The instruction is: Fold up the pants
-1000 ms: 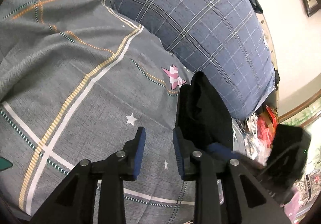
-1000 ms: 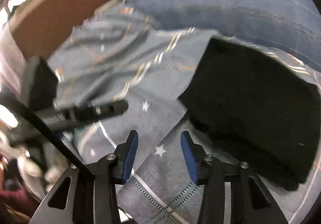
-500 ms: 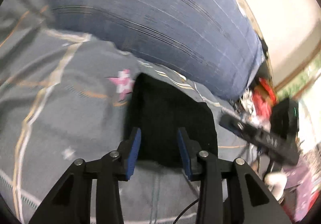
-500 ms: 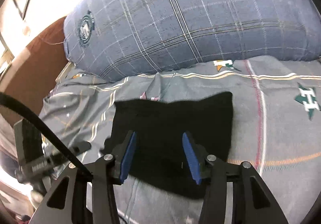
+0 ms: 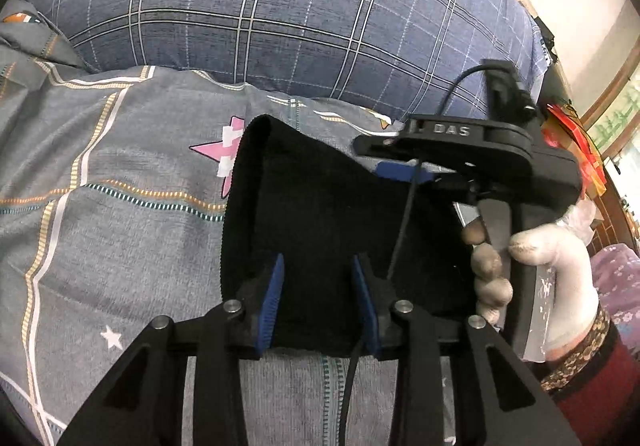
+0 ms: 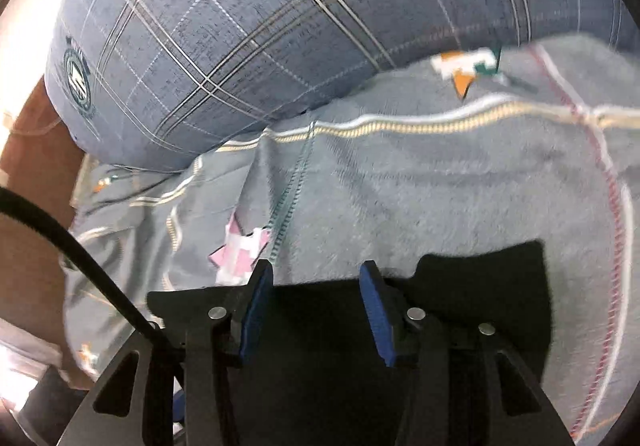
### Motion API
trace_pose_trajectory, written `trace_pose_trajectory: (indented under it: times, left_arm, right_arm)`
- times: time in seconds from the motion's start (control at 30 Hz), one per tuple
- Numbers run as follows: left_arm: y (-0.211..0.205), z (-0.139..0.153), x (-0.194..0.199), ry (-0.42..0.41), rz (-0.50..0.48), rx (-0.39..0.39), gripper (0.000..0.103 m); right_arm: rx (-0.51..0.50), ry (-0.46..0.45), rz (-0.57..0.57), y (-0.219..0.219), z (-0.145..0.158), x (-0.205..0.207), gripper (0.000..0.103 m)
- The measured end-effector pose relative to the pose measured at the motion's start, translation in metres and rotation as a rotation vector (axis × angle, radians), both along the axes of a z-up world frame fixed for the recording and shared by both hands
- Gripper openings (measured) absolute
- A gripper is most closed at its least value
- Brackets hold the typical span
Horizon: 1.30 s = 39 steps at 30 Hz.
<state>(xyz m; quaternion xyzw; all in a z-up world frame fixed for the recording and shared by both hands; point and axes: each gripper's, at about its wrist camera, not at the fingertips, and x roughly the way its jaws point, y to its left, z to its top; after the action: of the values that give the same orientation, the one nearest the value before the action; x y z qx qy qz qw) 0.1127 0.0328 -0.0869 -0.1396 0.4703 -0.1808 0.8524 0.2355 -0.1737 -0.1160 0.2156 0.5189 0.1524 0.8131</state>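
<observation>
The black pants (image 5: 320, 214) lie folded into a compact pad on the grey patterned bed sheet (image 5: 120, 206). My left gripper (image 5: 318, 278) is open, its blue-padded jaws standing over the near edge of the pants. My right gripper (image 5: 394, 162) shows in the left wrist view over the pants' far right part, held by a white-gloved hand (image 5: 560, 266). In the right wrist view my right gripper (image 6: 316, 286) is open, hovering over the black pants (image 6: 480, 294) near their far edge. Neither grips the fabric.
A large blue plaid pillow (image 5: 280, 6) lies along the back of the bed and also shows in the right wrist view (image 6: 280, 26). A pink star print (image 5: 224, 154) lies left of the pants. Red clutter (image 5: 576, 142) sits beyond the bed's right side.
Both grippers have moved in over the folded pants, staying open. The right gripper has come down close over the far right part; the left view now faces the pillow.
</observation>
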Motion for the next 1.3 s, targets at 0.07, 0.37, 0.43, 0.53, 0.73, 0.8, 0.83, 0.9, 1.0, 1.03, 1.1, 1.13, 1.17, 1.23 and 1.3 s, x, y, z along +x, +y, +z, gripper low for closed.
trace_pose_trajectory:
  times: [0.07, 0.37, 0.43, 0.53, 0.73, 0.8, 0.83, 0.9, 1.0, 1.03, 1.1, 1.13, 1.17, 1.23, 1.3]
  left_arm:
    - [0.007, 0.007, -0.006, 0.001, 0.005, -0.033, 0.038]
    - [0.032, 0.022, -0.052, -0.020, 0.089, -0.062, 0.051]
    - [0.026, 0.021, -0.065, -0.018, 0.107, -0.045, 0.054]
    - [0.014, 0.019, -0.079, -0.017, 0.121, 0.004, 0.054]
    - [-0.015, 0.023, -0.116, -0.090, 0.110, 0.193, 0.060]
    - [-0.020, 0.024, -0.124, -0.099, 0.107, 0.217, 0.063]
    - [-0.021, 0.025, -0.126, -0.102, 0.105, 0.226, 0.064]
    - [-0.027, 0.026, -0.133, -0.120, 0.092, 0.252, 0.064]
    - [-0.031, 0.031, -0.139, -0.142, 0.090, 0.277, 0.065]
    - [-0.032, 0.032, -0.141, -0.148, 0.089, 0.282, 0.066]
    - [-0.033, 0.035, -0.143, -0.159, 0.093, 0.292, 0.068]
    - [-0.032, 0.037, -0.144, -0.162, 0.096, 0.294, 0.069]
    - [-0.031, 0.037, -0.144, -0.163, 0.097, 0.293, 0.069]
    - [-0.030, 0.038, -0.144, -0.158, 0.098, 0.284, 0.069]
    - [-0.029, 0.037, -0.144, -0.153, 0.098, 0.282, 0.069]
  right_arm:
    - [-0.051, -0.077, -0.034, -0.010, 0.018, -0.012, 0.051]
    - [0.078, -0.220, -0.187, -0.104, 0.055, -0.127, 0.064]
    - [0.086, -0.221, -0.208, -0.112, 0.046, -0.158, 0.064]
    - [0.067, -0.221, -0.232, -0.113, 0.032, -0.198, 0.064]
    - [0.088, -0.210, -0.235, -0.099, 0.012, -0.248, 0.065]
    - [0.037, -0.231, -0.204, -0.087, 0.016, -0.256, 0.065]
    - [0.011, -0.247, -0.190, -0.081, 0.019, -0.260, 0.066]
    - [-0.011, -0.266, -0.168, -0.072, 0.022, -0.264, 0.068]
    - [-0.012, -0.266, -0.145, -0.062, 0.022, -0.267, 0.069]
    - [-0.012, -0.263, -0.140, -0.060, 0.021, -0.267, 0.069]
    - [-0.017, -0.254, -0.132, -0.056, 0.019, -0.268, 0.069]
    - [-0.018, -0.251, -0.132, -0.054, 0.018, -0.268, 0.069]
    - [-0.018, -0.247, -0.131, -0.053, 0.016, -0.269, 0.069]
    - [-0.016, -0.235, -0.129, -0.052, 0.013, -0.269, 0.069]
    - [-0.010, -0.224, -0.131, -0.052, 0.011, -0.267, 0.069]
